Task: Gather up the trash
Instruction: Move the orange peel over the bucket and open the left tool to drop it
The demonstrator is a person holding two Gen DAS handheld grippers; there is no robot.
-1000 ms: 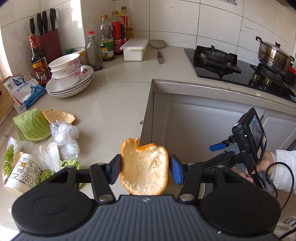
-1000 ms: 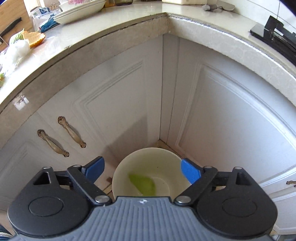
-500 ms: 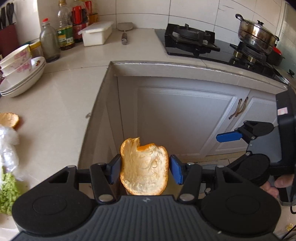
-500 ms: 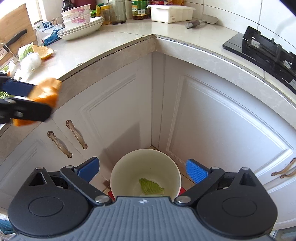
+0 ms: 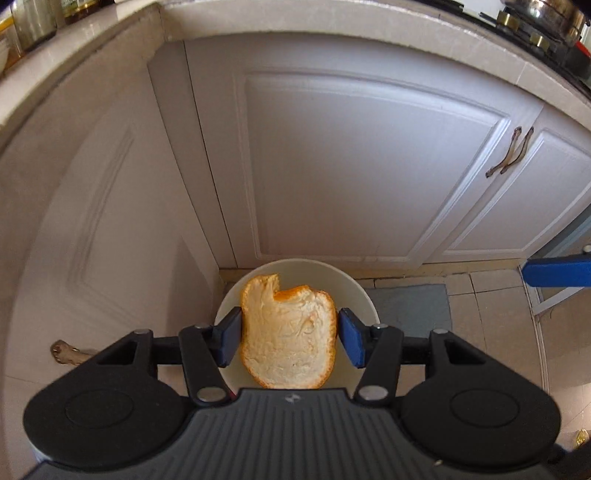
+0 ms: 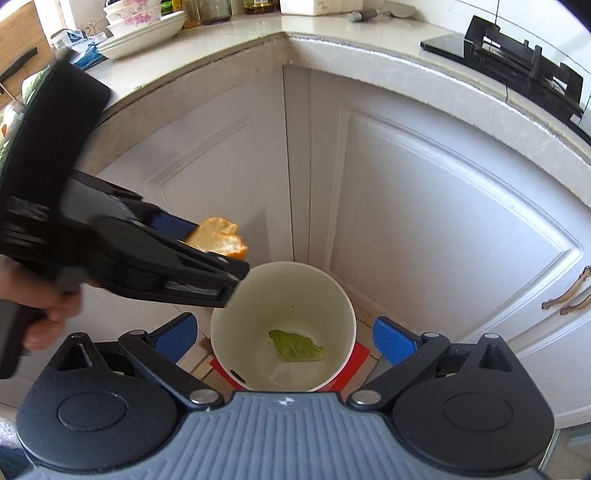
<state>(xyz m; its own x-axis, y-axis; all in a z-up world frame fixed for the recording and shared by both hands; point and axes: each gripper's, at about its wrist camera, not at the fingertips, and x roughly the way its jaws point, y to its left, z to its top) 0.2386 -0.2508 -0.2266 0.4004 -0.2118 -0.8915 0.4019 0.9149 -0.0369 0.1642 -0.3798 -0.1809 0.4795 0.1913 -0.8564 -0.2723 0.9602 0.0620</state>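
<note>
Looks like the drop-off step: left gripper (image 5: 290,339) is clamped on the orange peel (image 5: 288,332) right above the white bin (image 6: 282,325), right gripper (image 6: 282,338) empty and wide open beside it, so next it just needs letting go.

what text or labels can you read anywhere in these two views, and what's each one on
No text reads clearly in either view.
Blue and white packet on the counter: has print, too small and blurred to read.
Bottles at the back of the counter: labels cut off and blurred.
Left gripper body: pale markings, smeared by motion, unreadable.
Orange peel, bin, cabinet doors: no writing.
</note>
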